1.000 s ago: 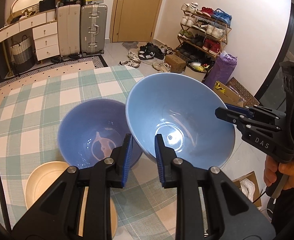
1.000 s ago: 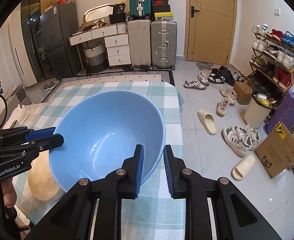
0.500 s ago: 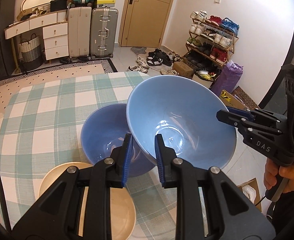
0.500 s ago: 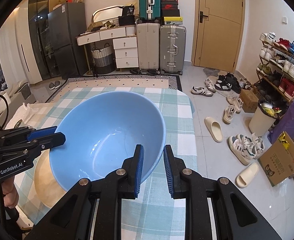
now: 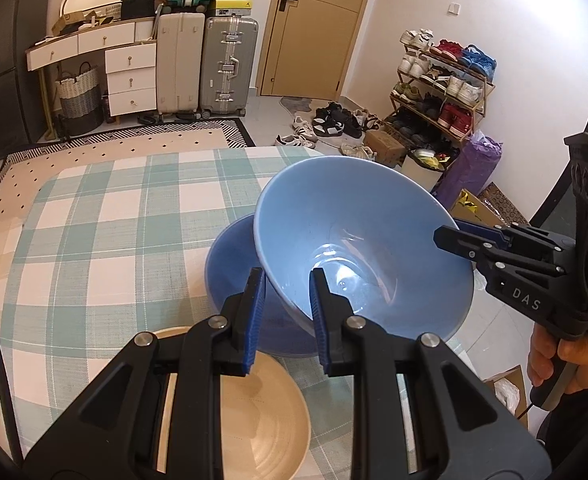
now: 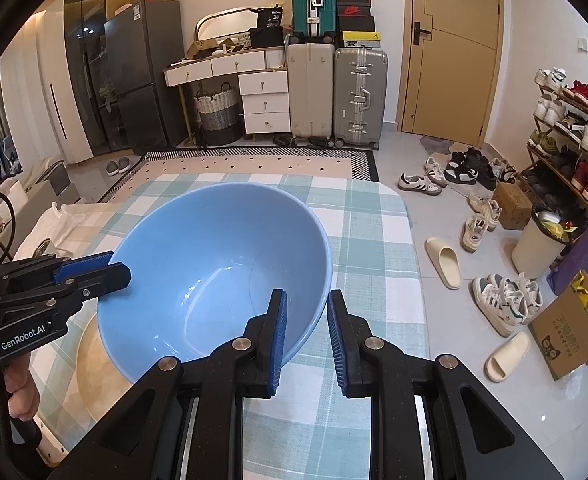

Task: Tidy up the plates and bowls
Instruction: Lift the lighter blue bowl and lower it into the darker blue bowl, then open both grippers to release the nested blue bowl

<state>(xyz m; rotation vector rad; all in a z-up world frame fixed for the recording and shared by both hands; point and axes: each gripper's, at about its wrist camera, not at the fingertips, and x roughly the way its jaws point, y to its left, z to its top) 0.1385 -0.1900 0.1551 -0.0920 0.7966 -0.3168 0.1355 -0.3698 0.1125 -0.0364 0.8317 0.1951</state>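
Left tool [image 5: 283, 312] and right tool [image 6: 304, 330] clamp light-blue bowl [image 5: 358, 248] rims, tilted over darker bowl [image 5: 233, 264] at 9 o'clock, likely for nesting.

The light blue bowl [image 5: 358, 240] covers most of the darker blue bowl [image 5: 229, 256] behind it. The left claw [image 5: 283, 312] hides part of the beige plate [image 5: 253, 416], which the picture's bottom edge also cuts. From the right wrist, the darker bowl is hidden entirely, and only slivers of the plate [image 6: 93, 364] show.

Left gripper [image 5: 285, 312] and right gripper [image 6: 305, 334] fingers clamped, facing inward.
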